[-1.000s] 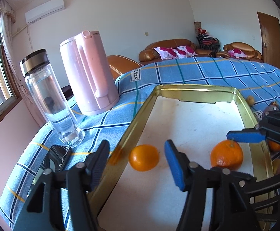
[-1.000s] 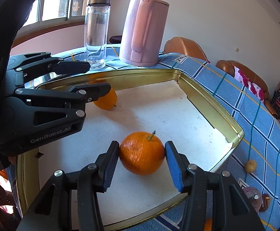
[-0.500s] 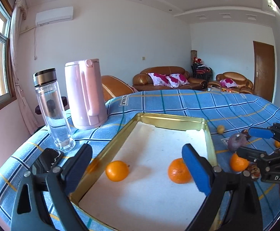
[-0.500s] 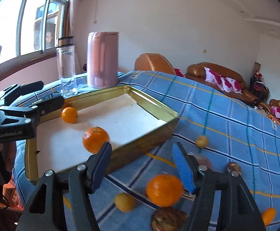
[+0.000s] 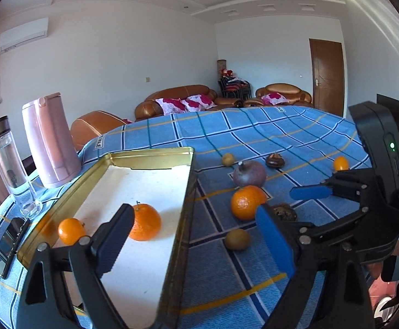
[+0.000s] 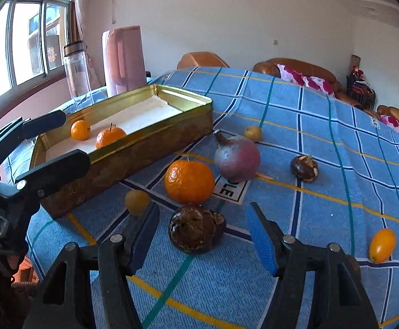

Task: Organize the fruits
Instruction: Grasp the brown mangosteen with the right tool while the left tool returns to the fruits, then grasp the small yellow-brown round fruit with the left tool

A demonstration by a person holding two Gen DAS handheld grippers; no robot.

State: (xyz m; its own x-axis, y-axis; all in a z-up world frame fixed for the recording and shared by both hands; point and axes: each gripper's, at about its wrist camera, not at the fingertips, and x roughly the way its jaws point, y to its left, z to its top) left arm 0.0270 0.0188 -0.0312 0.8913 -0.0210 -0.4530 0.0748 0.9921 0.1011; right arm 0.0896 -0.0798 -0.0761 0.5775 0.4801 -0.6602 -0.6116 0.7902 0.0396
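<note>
A gold tin tray (image 5: 188, 181) (image 6: 155, 126) holds two oranges: a small one (image 5: 71, 230) (image 6: 80, 130) and a larger stemmed one (image 5: 144, 225) (image 6: 109, 137). On the blue checked cloth beside it lie a big orange (image 5: 247, 202) (image 6: 189, 181), a purple round fruit (image 5: 249, 174) (image 6: 237, 157), a dark brown fruit (image 6: 196, 229), small yellow-brown fruits (image 5: 237, 240) (image 6: 137, 201) and a small oval orange fruit (image 6: 381, 245). My left gripper (image 5: 196, 241) is open and empty above the tray's right rim. My right gripper (image 6: 203, 235) is open around the dark brown fruit, empty.
A pink kettle (image 5: 50, 142) (image 6: 124, 60) and a glass bottle (image 5: 9, 167) (image 6: 76, 71) stand left of the tray. A phone (image 5: 7, 246) lies at the table's near-left edge. Another dark fruit (image 6: 304, 168) and a small yellow fruit (image 6: 253, 133) lie farther out. Sofas stand behind.
My right gripper let go of the larger orange in the tray and moved right over the loose fruits. My left gripper pulled back and swung right, open throughout.
</note>
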